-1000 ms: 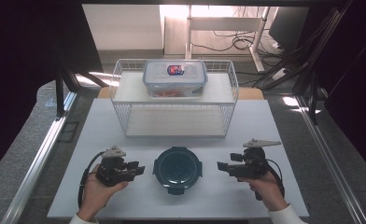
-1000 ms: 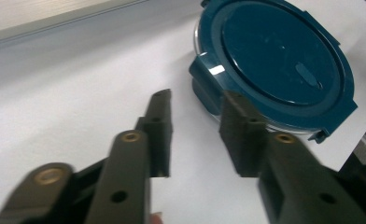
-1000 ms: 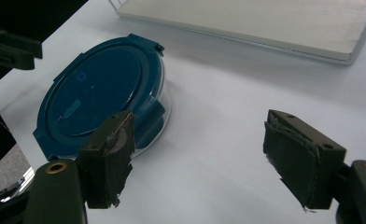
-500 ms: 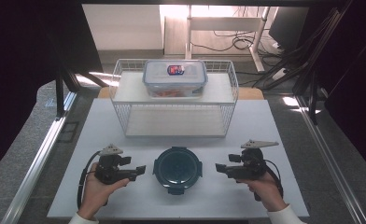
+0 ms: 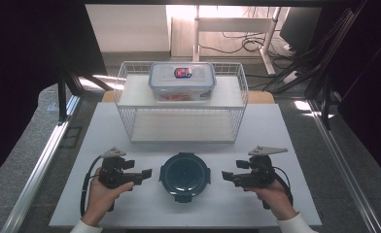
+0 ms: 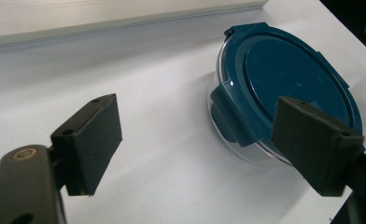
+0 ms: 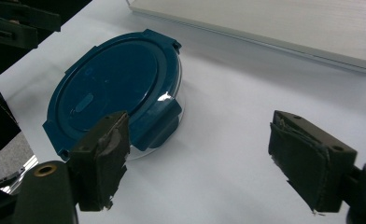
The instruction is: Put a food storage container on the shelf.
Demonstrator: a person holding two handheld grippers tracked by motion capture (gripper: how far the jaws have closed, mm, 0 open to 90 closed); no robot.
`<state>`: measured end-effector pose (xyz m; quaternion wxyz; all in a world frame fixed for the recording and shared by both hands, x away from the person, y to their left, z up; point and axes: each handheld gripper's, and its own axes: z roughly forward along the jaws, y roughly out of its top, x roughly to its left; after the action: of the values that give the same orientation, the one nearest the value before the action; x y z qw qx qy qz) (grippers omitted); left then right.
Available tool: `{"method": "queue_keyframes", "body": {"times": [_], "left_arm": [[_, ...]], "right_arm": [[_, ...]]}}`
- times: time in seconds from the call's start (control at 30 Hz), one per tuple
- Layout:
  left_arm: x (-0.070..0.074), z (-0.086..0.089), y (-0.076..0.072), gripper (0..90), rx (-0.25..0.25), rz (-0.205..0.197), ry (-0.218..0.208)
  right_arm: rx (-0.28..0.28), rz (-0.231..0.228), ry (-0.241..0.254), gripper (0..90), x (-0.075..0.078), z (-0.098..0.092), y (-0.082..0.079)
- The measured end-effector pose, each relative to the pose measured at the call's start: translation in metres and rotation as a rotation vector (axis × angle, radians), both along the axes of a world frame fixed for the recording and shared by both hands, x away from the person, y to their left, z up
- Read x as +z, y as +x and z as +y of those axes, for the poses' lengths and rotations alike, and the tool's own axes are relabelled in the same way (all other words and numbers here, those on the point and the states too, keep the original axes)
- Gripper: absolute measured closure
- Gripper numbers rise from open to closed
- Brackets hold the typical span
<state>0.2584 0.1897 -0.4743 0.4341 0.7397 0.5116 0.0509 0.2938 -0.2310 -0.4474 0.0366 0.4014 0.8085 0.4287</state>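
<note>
- Grippers flank a round clear container with dark blue clip lid (image 5: 184, 174) on the white table (image 5: 276, 131): left gripper (image 5: 147, 173), right gripper (image 5: 225, 175).
- Gripper views show both jaw pairs spread wide, holding nothing.
- High view adds a white wire rack (image 5: 181, 104) far behind, carrying a rectangular clear lidded box (image 5: 181, 81).

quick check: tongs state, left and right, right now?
Left tongs: open, holding nothing, left of the round container.
Right tongs: open, holding nothing, right of that container.
</note>
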Motion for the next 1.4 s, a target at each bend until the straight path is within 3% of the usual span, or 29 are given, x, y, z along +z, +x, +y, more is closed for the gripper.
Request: {"method": "queue_keyframes", "body": {"times": [0.27,0.47,0.57,0.67,0.83,0.93,1.03,1.4], "left_arm": [[0.004,-0.010,0.008,11.6,-0.026,0.013,-0.008],[0.010,-0.017,0.016,9.6,-0.049,0.029,-0.055],[0.009,-0.022,0.022,9.3,-0.067,0.056,-0.083],[0.004,-0.030,0.027,9.3,-0.080,0.082,-0.075],[-0.005,-0.034,0.029,10.2,-0.110,0.128,-0.066],[-0.010,-0.034,0.030,10.5,-0.111,0.168,-0.108],[-0.016,-0.036,0.031,10.8,-0.107,0.185,-0.090],[-0.029,-0.049,0.034,14.6,-0.124,0.254,-0.136]], "right_arm": [[0.018,0.010,0.020,18.1,0.003,0.010,-0.002],[0.017,0.028,0.047,17.0,0.006,0.019,0.003],[0.013,0.045,0.062,16.1,0.006,0.026,0.006],[0.012,0.079,0.075,15.3,0.005,0.036,0.011],[0.009,0.139,0.105,15.1,-0.009,0.046,0.018],[0.003,0.192,0.116,14.9,-0.021,0.051,0.022],[-0.007,0.203,0.117,15.1,-0.027,0.053,0.025],[-0.017,0.282,0.141,14.8,-0.045,0.061,0.023]]}}
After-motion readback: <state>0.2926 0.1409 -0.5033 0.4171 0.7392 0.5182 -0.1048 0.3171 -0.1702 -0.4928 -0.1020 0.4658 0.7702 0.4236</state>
